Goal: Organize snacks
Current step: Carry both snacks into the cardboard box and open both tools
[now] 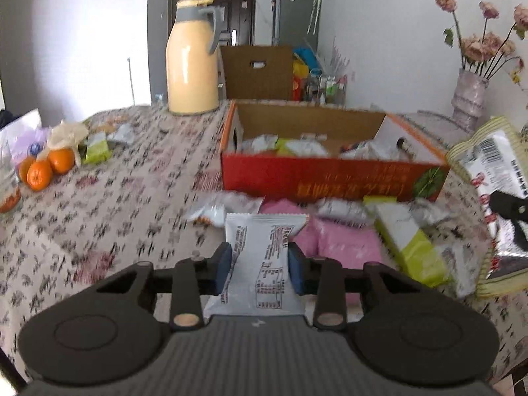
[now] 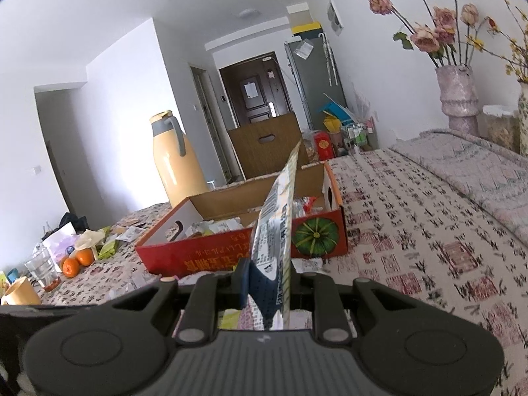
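My left gripper is shut on a white snack packet and holds it above the table, short of the red cardboard box. The box holds several snack packets. Loose packets lie in front of it: pink ones, a yellow-green one and silver ones. My right gripper is shut on a large flat snack bag, held edge-on in front of the same box. That bag and the right gripper's fingers show at the right edge of the left wrist view.
A cream thermos jug stands behind the box's left end. Oranges, wrappers and a glass sit at the table's left. A mug is at the near left. A vase of dried flowers stands far right. A brown carton is behind the table.
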`<state>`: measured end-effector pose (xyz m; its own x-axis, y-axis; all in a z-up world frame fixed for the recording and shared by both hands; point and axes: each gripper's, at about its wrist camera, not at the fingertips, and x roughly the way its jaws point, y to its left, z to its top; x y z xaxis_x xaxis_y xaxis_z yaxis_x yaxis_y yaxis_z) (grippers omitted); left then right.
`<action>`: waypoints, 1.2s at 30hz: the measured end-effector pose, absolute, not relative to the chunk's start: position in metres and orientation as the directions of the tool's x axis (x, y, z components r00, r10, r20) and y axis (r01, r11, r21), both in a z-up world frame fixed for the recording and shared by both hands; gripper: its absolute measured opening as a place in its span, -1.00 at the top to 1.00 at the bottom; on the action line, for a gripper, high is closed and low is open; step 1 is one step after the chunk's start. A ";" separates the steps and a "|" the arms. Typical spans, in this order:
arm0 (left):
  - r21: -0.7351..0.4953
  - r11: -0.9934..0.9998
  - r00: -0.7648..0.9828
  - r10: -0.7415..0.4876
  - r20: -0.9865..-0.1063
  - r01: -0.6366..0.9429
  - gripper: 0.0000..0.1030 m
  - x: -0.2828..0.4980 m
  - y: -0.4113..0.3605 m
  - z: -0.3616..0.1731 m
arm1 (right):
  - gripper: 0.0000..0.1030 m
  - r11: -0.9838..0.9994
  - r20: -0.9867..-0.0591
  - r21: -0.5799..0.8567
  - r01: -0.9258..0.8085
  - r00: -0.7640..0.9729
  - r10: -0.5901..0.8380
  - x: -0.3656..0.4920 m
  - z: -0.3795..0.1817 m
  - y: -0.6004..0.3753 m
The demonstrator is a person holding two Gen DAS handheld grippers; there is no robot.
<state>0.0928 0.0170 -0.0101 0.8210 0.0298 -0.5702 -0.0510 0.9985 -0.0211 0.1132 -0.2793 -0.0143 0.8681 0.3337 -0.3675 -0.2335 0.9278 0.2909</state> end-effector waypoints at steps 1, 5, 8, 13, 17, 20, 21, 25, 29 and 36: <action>-0.024 0.999 0.826 0.026 -0.563 -0.048 0.29 0.095 0.016 -0.006 | 0.64 0.927 -0.362 0.289 -0.238 0.869 0.336 0.115 -0.012 -0.279; -0.034 0.999 0.848 0.005 -0.530 -0.027 0.29 0.107 0.009 0.009 | 0.64 0.925 -0.338 0.281 -0.258 0.875 0.347 0.128 -0.002 -0.275; -0.036 0.999 0.861 -0.007 -0.508 -0.014 0.29 0.118 0.004 0.020 | 0.64 0.921 -0.325 0.279 -0.270 0.876 0.356 0.143 0.005 -0.273; -0.024 1.000 0.882 -0.013 -0.471 0.002 0.29 0.144 -0.006 0.038 | 0.64 0.916 -0.306 0.278 -0.290 0.877 0.370 0.175 0.016 -0.267; -0.017 1.000 0.892 -0.011 -0.452 0.003 0.29 0.169 -0.010 0.047 | 0.64 0.915 -0.302 0.276 -0.293 0.877 0.373 0.207 0.022 -0.263; -0.008 1.000 0.893 -0.005 -0.451 0.001 0.29 0.191 -0.014 0.052 | 0.64 0.914 -0.304 0.277 -0.296 0.875 0.376 0.231 0.027 -0.260; -0.007 1.000 0.892 -0.003 -0.452 0.000 0.29 0.197 -0.014 0.052 | 0.64 0.914 -0.306 0.276 -0.296 0.875 0.376 0.239 0.027 -0.259; -0.012 1.000 0.890 0.004 -0.456 -0.011 0.29 0.224 -0.013 0.052 | 0.64 0.911 -0.319 0.282 -0.302 0.865 0.386 0.272 0.030 -0.255; -0.020 0.999 0.885 0.013 -0.465 -0.025 0.29 0.250 -0.011 0.047 | 0.64 0.907 -0.347 0.300 -0.297 0.851 0.394 0.306 0.026 -0.250; -0.044 0.997 0.865 0.029 -0.502 -0.060 0.29 0.283 -0.002 0.025 | 0.64 0.893 -0.385 0.334 -0.301 0.822 0.421 0.342 0.003 -0.241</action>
<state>0.2833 -0.0022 0.0252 0.8646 0.0295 -0.5016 -0.0595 0.9973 -0.0440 0.3416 -0.2406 0.0029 0.8217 0.4205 -0.3847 -0.3010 0.8934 0.3336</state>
